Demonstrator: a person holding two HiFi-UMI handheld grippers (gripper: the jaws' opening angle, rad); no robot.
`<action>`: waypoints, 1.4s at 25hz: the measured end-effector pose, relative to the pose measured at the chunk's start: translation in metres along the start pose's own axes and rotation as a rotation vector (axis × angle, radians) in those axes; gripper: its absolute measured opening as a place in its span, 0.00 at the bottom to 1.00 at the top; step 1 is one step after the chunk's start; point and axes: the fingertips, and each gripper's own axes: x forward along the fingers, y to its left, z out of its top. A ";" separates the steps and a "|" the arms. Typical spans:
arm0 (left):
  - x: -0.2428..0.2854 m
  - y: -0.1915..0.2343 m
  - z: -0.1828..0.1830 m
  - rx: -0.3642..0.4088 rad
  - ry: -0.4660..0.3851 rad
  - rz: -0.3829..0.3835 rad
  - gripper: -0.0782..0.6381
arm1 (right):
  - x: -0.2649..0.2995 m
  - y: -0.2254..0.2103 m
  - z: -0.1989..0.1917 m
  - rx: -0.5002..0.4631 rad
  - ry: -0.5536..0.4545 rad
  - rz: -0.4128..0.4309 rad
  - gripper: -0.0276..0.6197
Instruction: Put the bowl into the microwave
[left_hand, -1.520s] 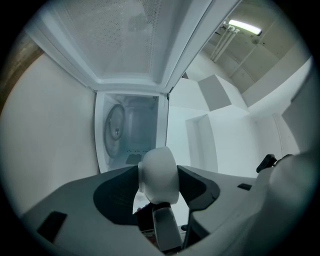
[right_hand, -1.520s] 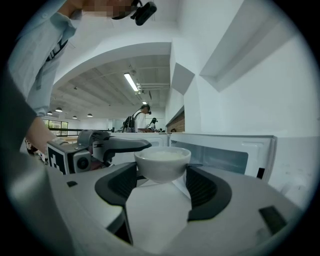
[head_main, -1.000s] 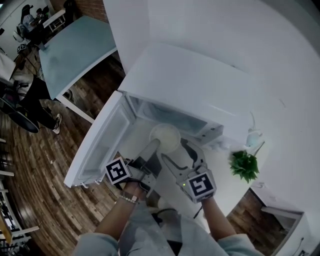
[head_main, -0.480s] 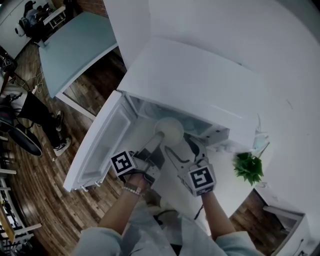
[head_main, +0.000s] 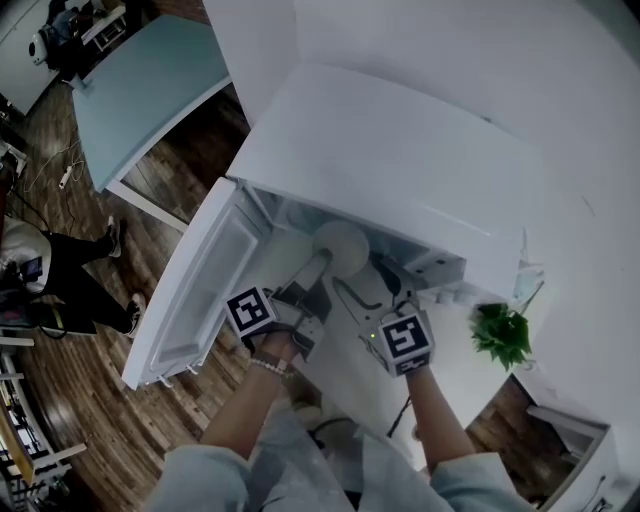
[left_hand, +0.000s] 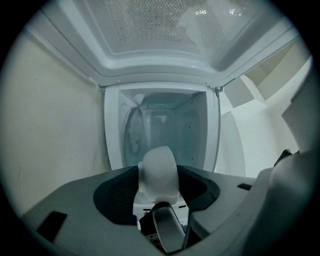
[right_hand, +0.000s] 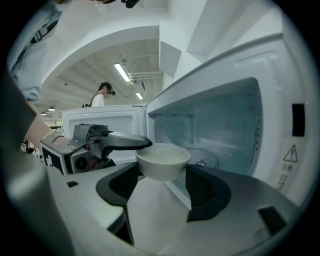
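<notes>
A white bowl (head_main: 341, 245) hangs at the mouth of the open white microwave (head_main: 400, 160). My left gripper (head_main: 322, 258) is shut on its rim. In the left gripper view the bowl (left_hand: 159, 172) shows edge-on between the jaws, with the cavity (left_hand: 165, 120) straight ahead. In the right gripper view the bowl (right_hand: 162, 160) hangs just past my right gripper (right_hand: 159, 182), and the dark fingers of the left gripper (right_hand: 131, 142) clamp its rim from the left. My right gripper (head_main: 368, 268) is shut and empty, just right of the bowl.
The microwave door (head_main: 195, 290) swings wide open to the left. A glass turntable (right_hand: 202, 159) lies on the cavity floor. A small green plant (head_main: 503, 335) stands on the white counter (head_main: 470, 375) at the right. A person (head_main: 60, 275) stands on the wood floor at the left.
Both grippers moved forward with the bowl, from in front of the opening up to the cavity mouth. The person on the floor has shifted position.
</notes>
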 end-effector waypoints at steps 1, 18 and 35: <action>0.002 0.002 0.000 0.001 0.002 0.006 0.43 | 0.001 -0.002 -0.002 0.002 0.004 -0.001 0.50; 0.026 0.026 0.003 0.005 0.029 0.064 0.43 | 0.016 -0.024 -0.025 0.049 0.039 -0.013 0.49; 0.033 0.025 0.009 0.086 0.063 0.083 0.44 | 0.030 -0.033 -0.021 0.083 0.045 -0.100 0.45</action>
